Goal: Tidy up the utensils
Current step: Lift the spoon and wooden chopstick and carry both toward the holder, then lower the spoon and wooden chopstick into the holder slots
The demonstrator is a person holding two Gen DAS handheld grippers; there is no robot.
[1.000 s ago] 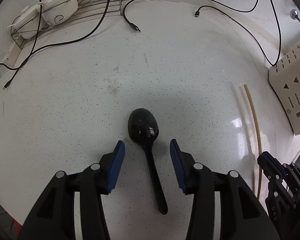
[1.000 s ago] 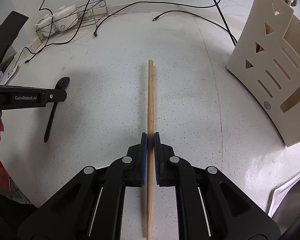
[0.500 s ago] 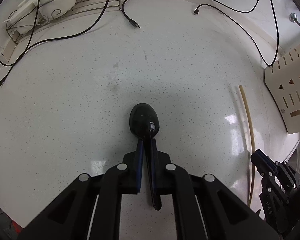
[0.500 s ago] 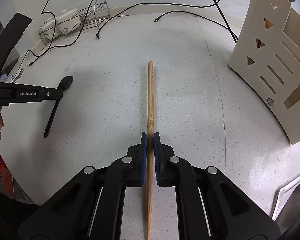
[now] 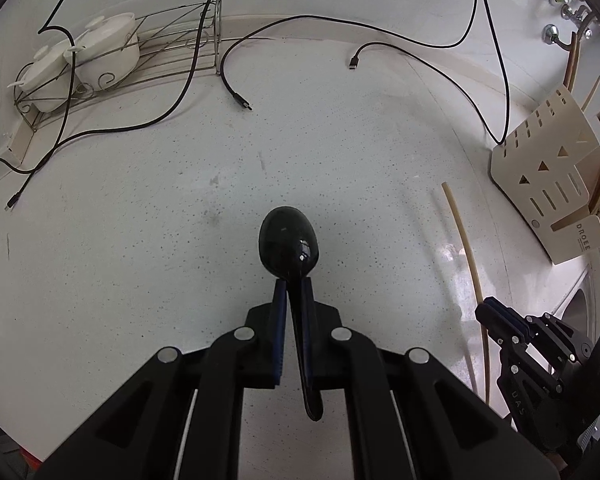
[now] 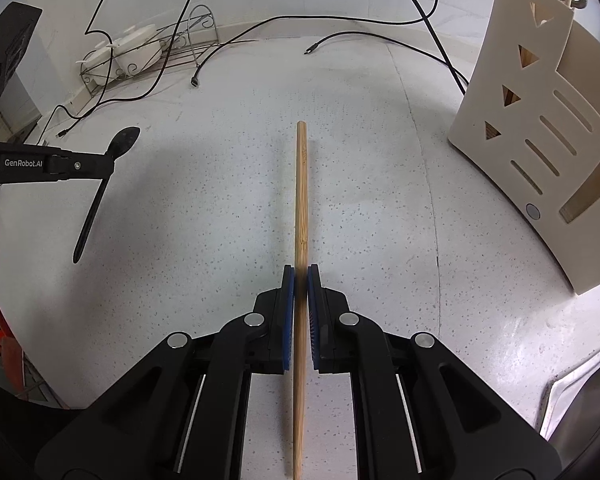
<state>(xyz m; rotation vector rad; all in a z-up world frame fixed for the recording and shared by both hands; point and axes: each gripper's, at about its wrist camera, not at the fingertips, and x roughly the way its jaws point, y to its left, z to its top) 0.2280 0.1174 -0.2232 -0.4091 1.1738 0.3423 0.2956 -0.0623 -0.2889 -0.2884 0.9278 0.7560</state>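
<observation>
Between left gripper pads, black spoon pinched at neck: light, stiff, glossy, judged slip-prone. Right gripper clamped mid-chopstick.

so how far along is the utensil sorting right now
Partly done: the cream holder already has wooden sticks standing in it. In hand: the left tool is shut on the black spoon, held clear of the counter, and the right tool is shut on a bamboo chopstick. Left: both still need to go into the holder. No other loose utensils show.
</observation>
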